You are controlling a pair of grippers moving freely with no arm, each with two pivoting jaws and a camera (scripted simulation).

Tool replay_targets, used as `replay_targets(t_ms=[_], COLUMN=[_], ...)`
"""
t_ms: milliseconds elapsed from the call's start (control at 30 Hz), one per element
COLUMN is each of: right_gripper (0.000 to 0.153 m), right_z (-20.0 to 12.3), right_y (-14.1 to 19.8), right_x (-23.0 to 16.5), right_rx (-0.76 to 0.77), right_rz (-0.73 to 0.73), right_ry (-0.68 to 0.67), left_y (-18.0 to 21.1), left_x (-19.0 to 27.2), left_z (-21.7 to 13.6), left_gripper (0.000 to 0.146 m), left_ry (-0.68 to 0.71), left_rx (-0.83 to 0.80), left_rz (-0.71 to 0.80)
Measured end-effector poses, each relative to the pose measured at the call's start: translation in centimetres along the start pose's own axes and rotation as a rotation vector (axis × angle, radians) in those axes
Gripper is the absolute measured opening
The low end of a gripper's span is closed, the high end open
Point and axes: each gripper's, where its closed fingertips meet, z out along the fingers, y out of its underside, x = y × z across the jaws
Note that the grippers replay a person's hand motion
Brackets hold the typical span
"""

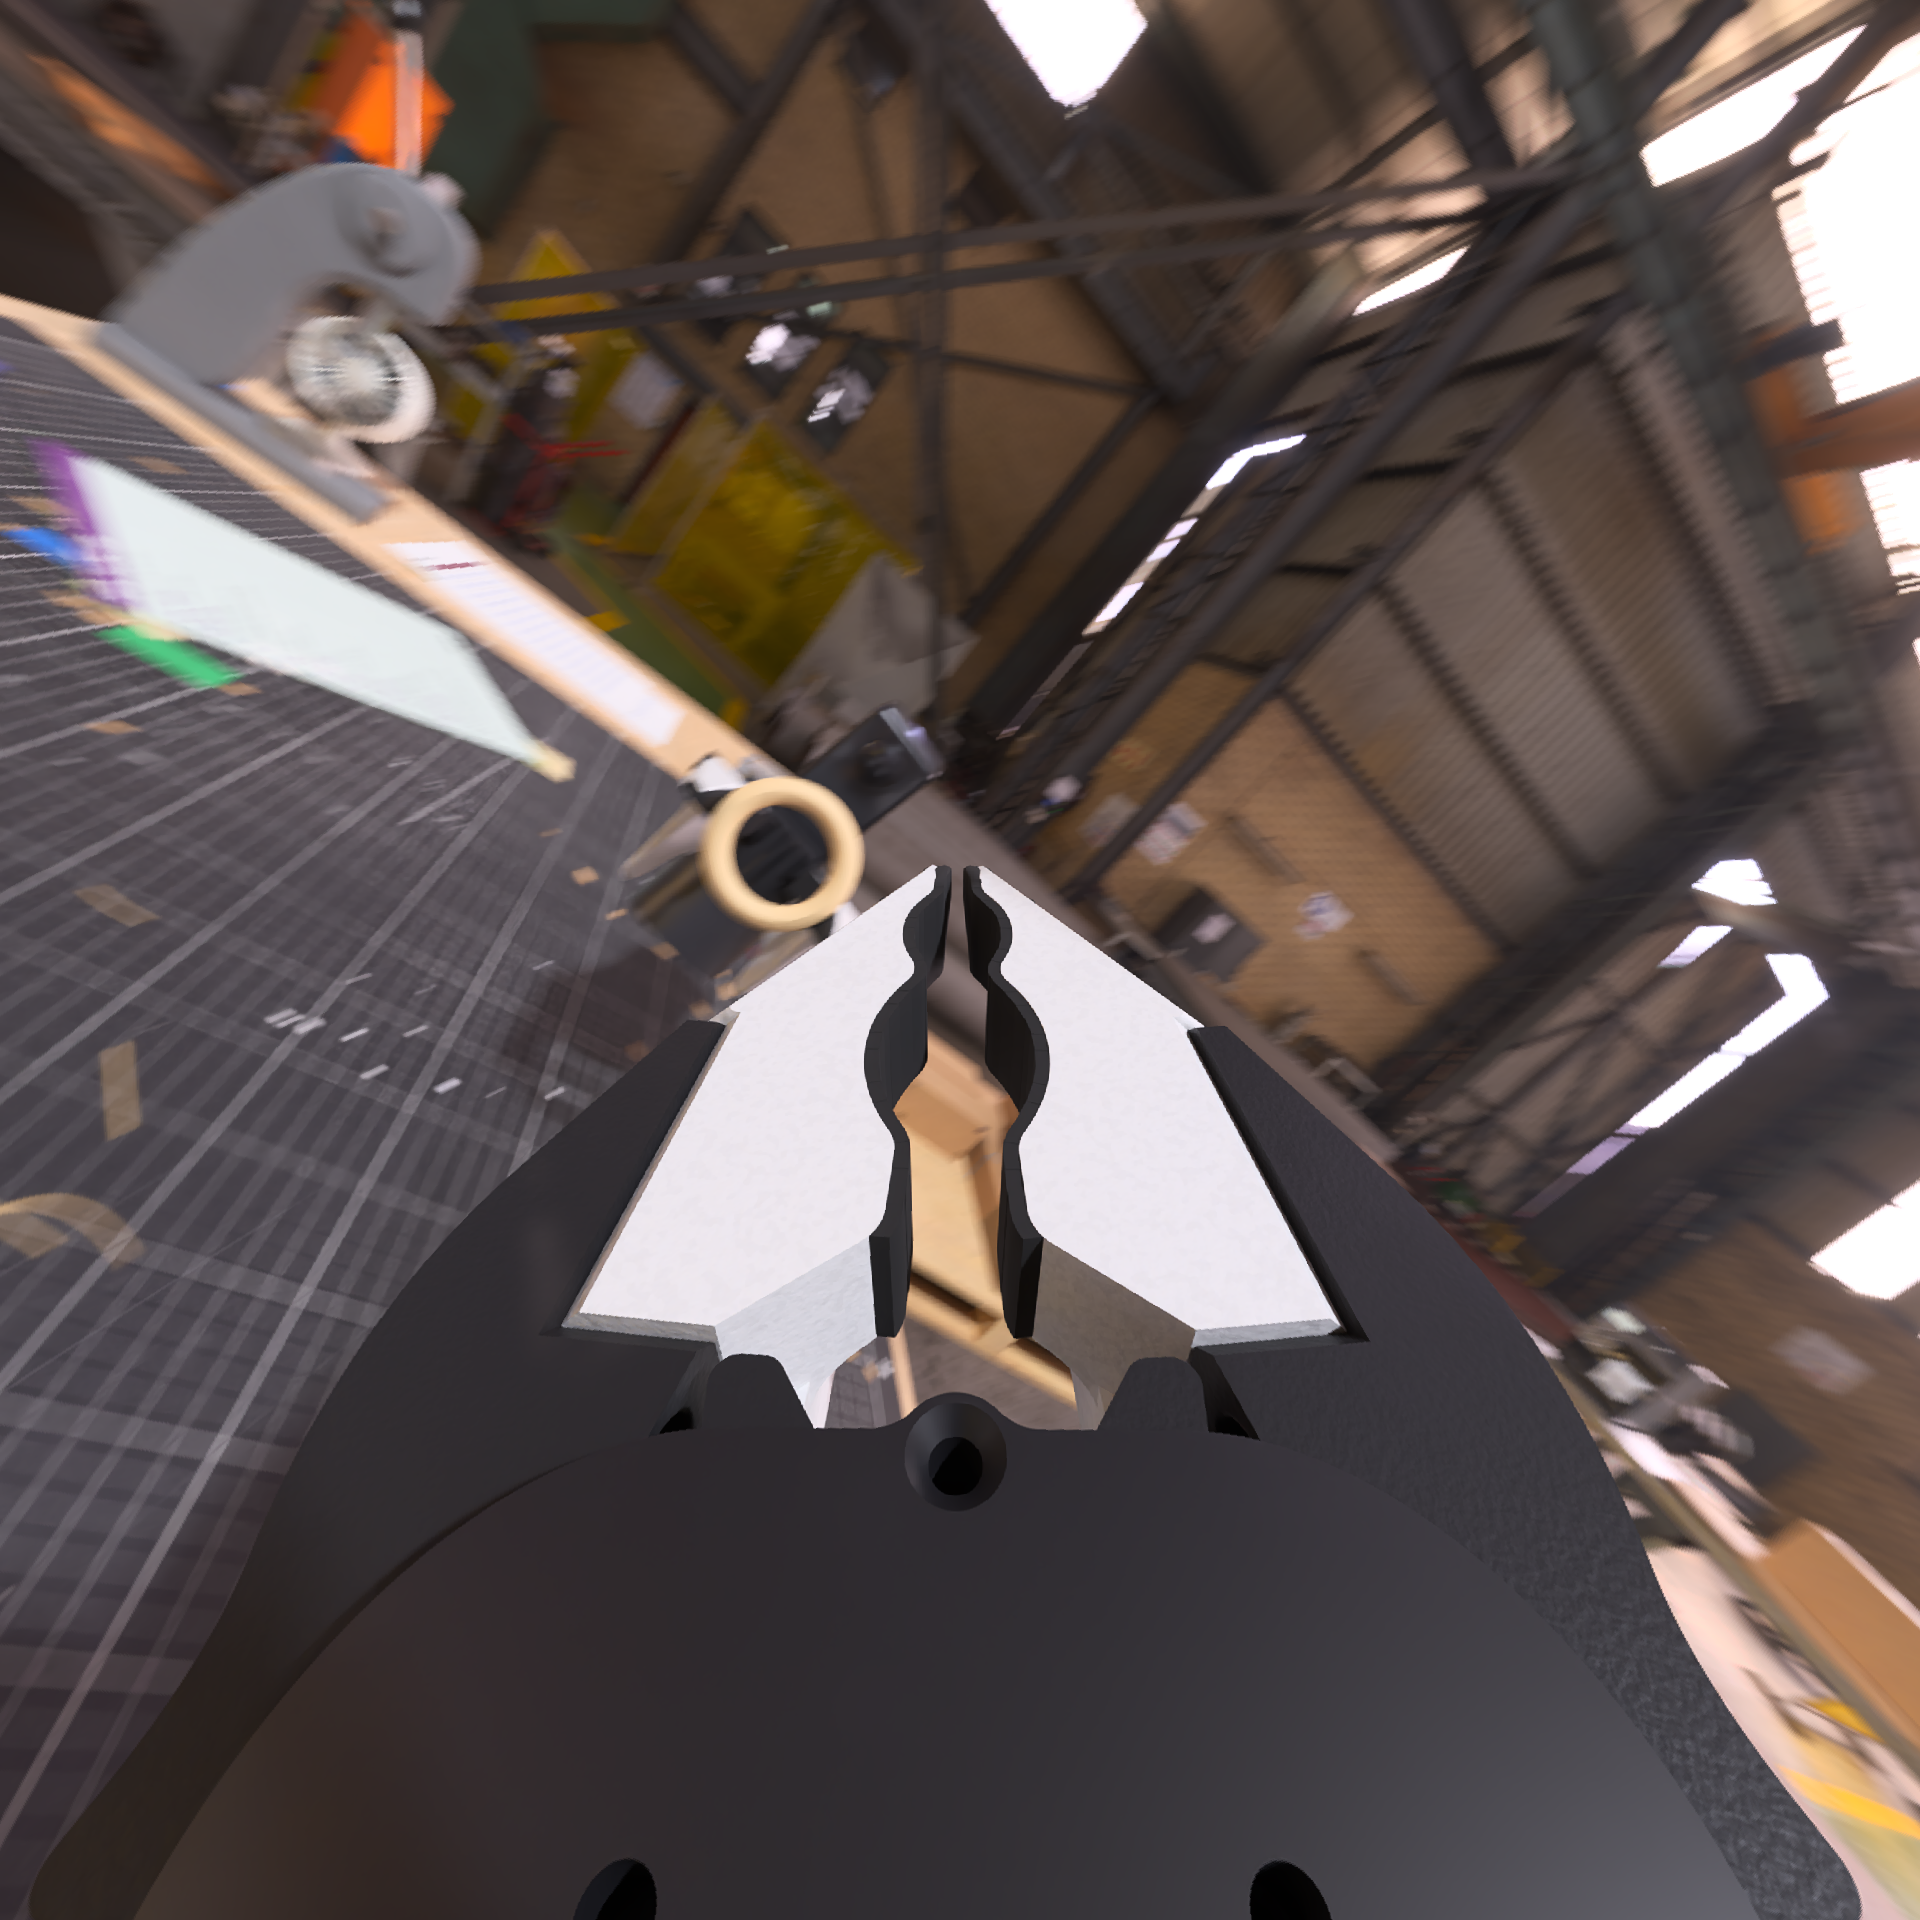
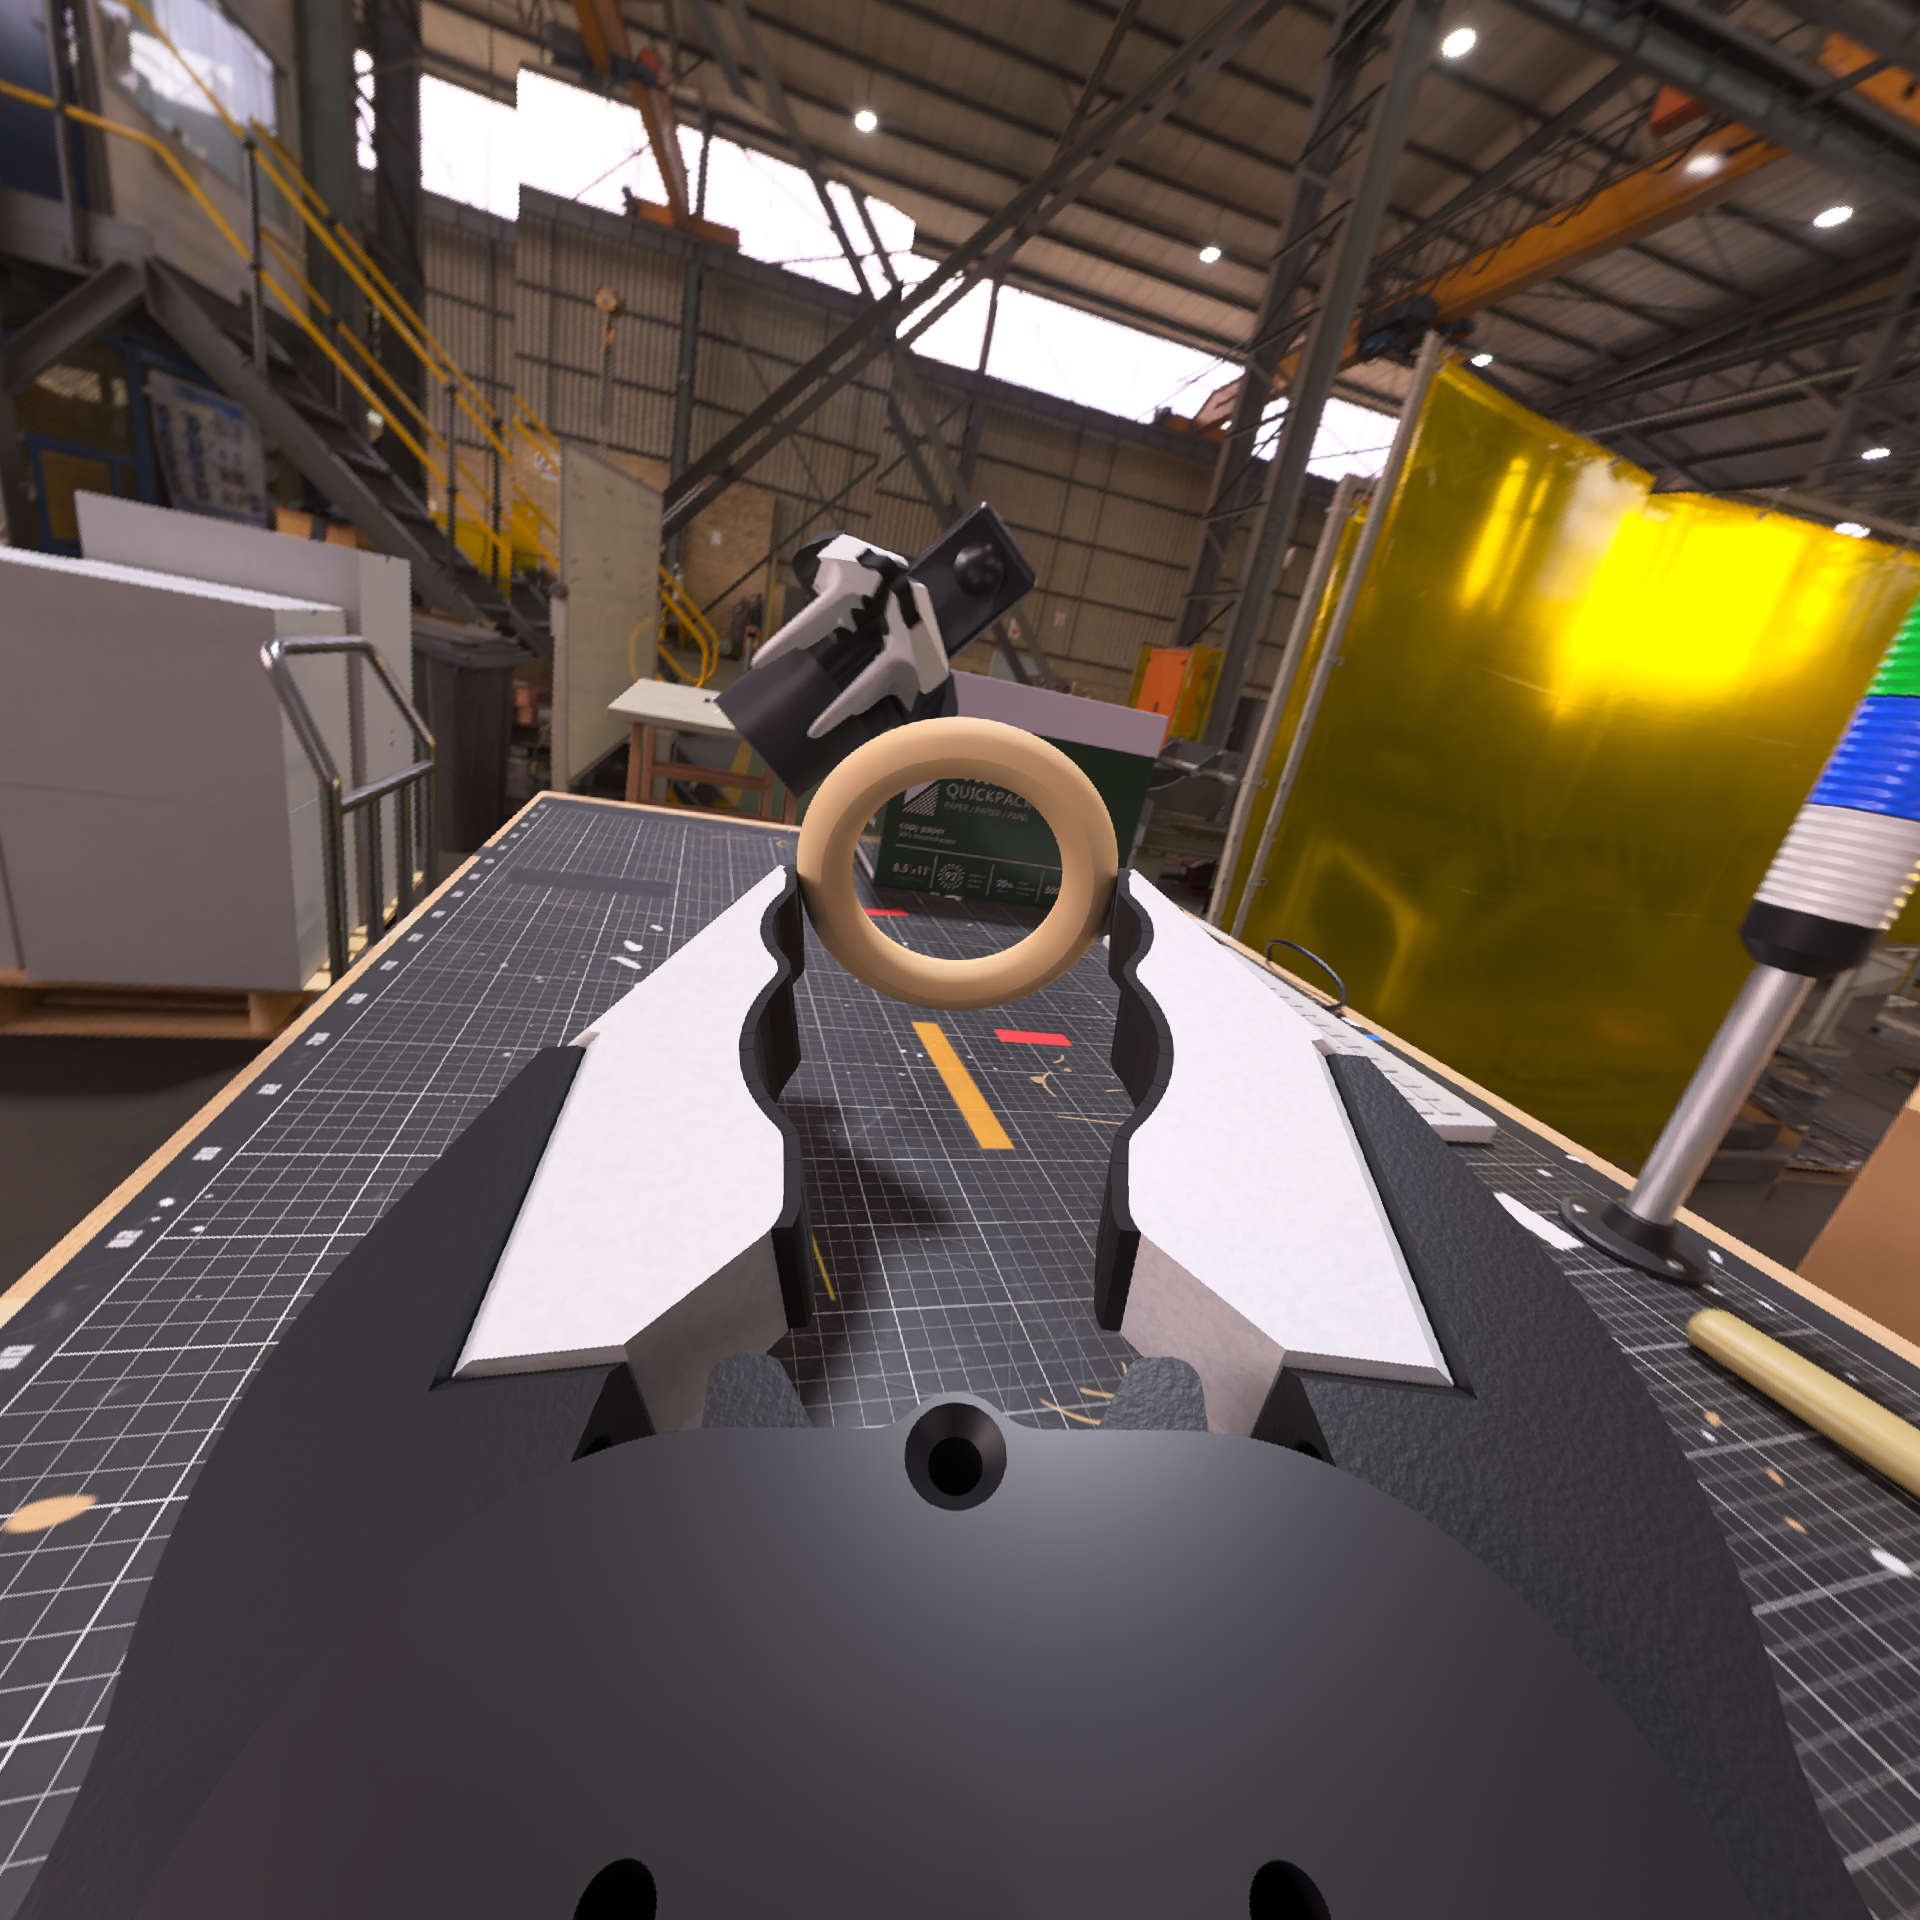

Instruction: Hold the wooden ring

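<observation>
The wooden ring (image 2: pixel 951 971) is a pale tan hoop held upright between my right gripper's (image 2: pixel 956 894) fingertips, above the cutting mat (image 2: pixel 416 1091). The jaws press on its left and right sides. In the left wrist view the ring (image 1: pixel 779 914) floats just left of my left gripper (image 1: pixel 956 878), with the right gripper (image 1: pixel 774 847) behind it. My left gripper is shut and empty, its tips a short way from the ring without touching. It also shows in the right wrist view (image 2: pixel 831 665), beyond and above the ring.
A signal tower (image 2: pixel 1849 831) on a metal pole stands at the right edge, with a cream rod (image 2: pixel 1808 1392) lying near it. A keyboard (image 2: pixel 1382 1070) and a dark paper box (image 2: pixel 966 831) lie farther off. A white sheet (image 1: pixel 281 603) lies on the mat.
</observation>
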Motion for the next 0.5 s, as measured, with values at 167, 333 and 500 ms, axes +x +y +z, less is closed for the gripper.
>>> replay_targets(t_ms=[167,333,500], right_gripper=[0.059,0.059,0.059], right_z=[-2.8,-3.9,-3.7], right_y=[-0.2,-0.3,0.0], right_x=[1.2,1.7,1.8], right_rx=[0.049,0.075,0.067], right_rz=[0.014,0.017,0.022], right_ry=[0.076,0.108,0.112], left_y=[0.4,5.1,10.6], left_x=[0.3,-8.6,-18.3], left_z=[2.6,2.1,-1.8], left_gripper=[0.002,0.002,0.002], left_ry=[0.098,-0.255,-0.743], left_rx=[0.004,-0.210,-0.582], left_rz=[0.013,-0.097,0.030])
